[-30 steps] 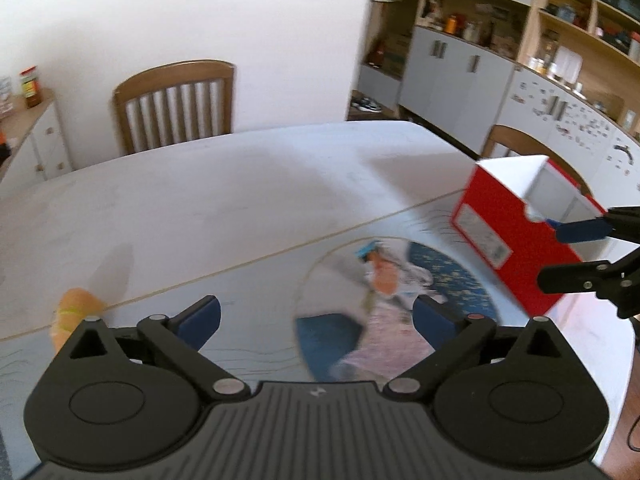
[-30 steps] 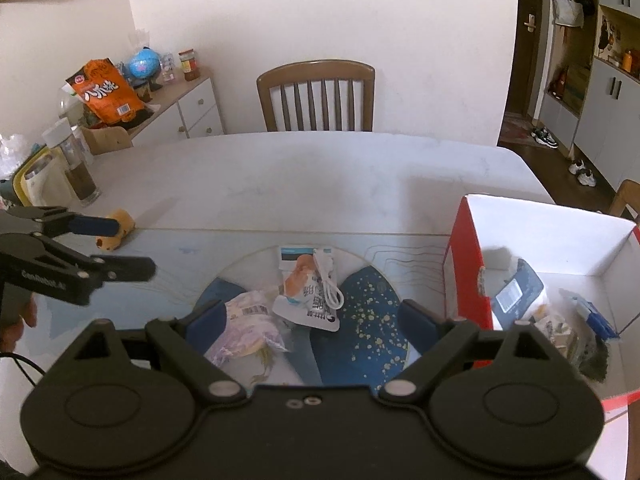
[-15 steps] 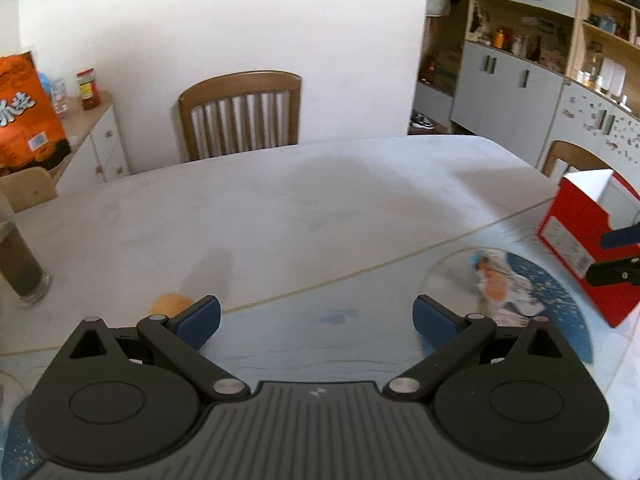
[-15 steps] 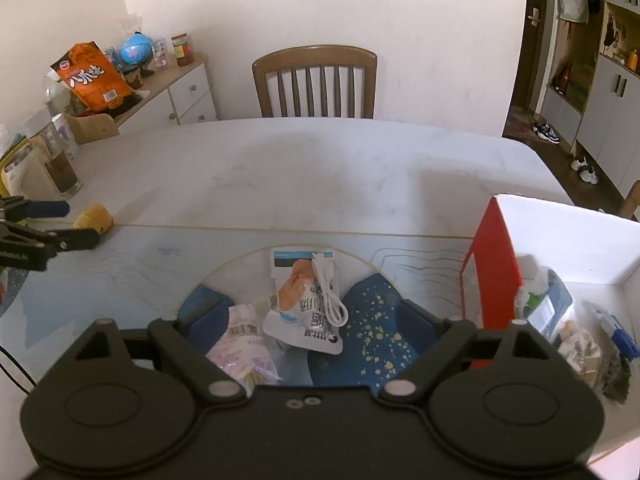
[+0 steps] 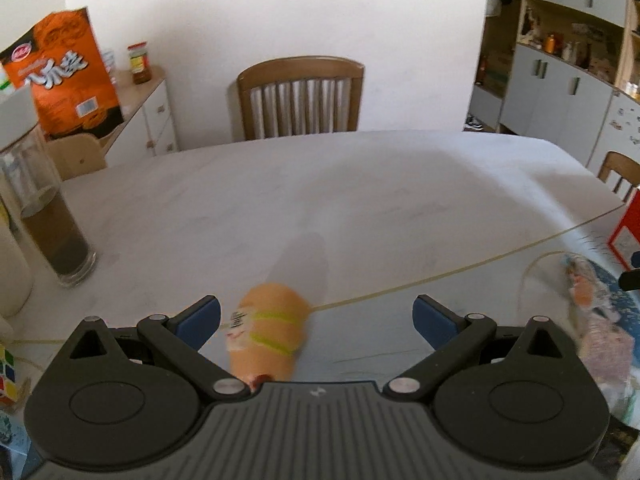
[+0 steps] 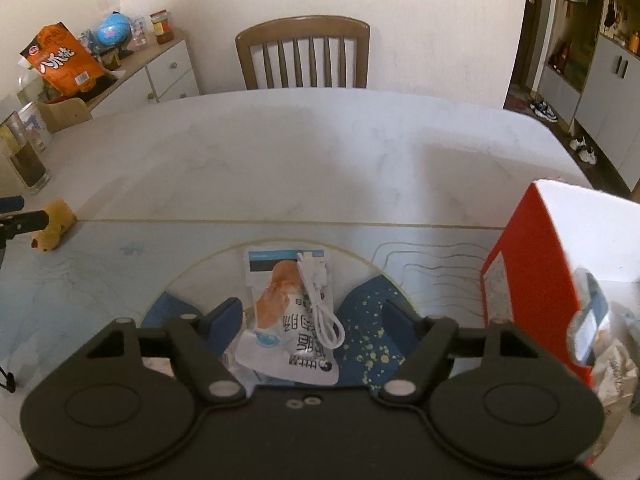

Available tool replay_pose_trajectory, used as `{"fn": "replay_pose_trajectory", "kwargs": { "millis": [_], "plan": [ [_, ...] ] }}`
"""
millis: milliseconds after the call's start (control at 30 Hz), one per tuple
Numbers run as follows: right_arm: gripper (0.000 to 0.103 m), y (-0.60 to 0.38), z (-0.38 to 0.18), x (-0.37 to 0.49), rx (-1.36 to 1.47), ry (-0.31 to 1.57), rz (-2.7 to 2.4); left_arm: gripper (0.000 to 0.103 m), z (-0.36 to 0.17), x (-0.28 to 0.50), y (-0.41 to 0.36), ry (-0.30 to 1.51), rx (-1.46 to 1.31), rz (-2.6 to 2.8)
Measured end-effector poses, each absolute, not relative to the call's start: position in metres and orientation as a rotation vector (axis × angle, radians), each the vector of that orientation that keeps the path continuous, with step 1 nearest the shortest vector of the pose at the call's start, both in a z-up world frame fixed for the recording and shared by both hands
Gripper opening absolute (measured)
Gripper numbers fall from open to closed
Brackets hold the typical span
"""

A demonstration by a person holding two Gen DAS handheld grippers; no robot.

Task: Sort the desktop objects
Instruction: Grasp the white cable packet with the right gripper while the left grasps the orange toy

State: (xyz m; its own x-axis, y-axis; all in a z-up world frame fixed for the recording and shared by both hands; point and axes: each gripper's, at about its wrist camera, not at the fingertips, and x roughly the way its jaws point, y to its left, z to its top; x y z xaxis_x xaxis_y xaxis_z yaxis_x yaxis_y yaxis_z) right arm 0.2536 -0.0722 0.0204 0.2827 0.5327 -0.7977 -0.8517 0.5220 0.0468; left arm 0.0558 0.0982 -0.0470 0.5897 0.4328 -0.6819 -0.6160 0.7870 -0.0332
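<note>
Fingers of the left gripper (image 5: 316, 318) stand wide apart with nothing pressed; the orange wrapped snack (image 5: 268, 336) lies on the table (image 5: 360, 208) between them, nearer the left finger, pads not touching it. Fingers of the right gripper (image 6: 312, 316) are spread too, though its jaws have just been closing; the white snack pouch (image 6: 286, 320) lies between them, with a coiled white cable (image 6: 320, 304) on top of it. No pad presses on either, as far as can be seen.

Red box (image 6: 536, 272) sits off to the right of the right fingers. It already holds several packets, so part of the sorting looks done.

Left to do, by my reading:
- pouch and cable, not yet gripped
- orange snack, not yet gripped
- a pale crumpled packet (image 6: 152, 364) just under the right gripper's left finger, mostly hidden

A tall glass (image 5: 56, 232) and an orange bag (image 5: 64, 80) stand well off to the left; whether they belong to the sort I cannot tell.
</note>
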Motion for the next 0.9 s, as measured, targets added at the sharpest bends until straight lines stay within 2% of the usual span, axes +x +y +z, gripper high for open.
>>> {"fn": "replay_pose_trajectory", "kwargs": {
  "millis": [333,900],
  "plan": [
    [0.071,-0.052,0.003,0.266,-0.461,0.885,0.95,0.103,-0.069,0.051,0.117,0.73,-0.29,0.668],
    [0.041,-0.034,-0.013,0.283,-0.423,0.915,0.924,0.101,-0.09,0.054,0.127,0.747,-0.354,0.664]
  ]
}}
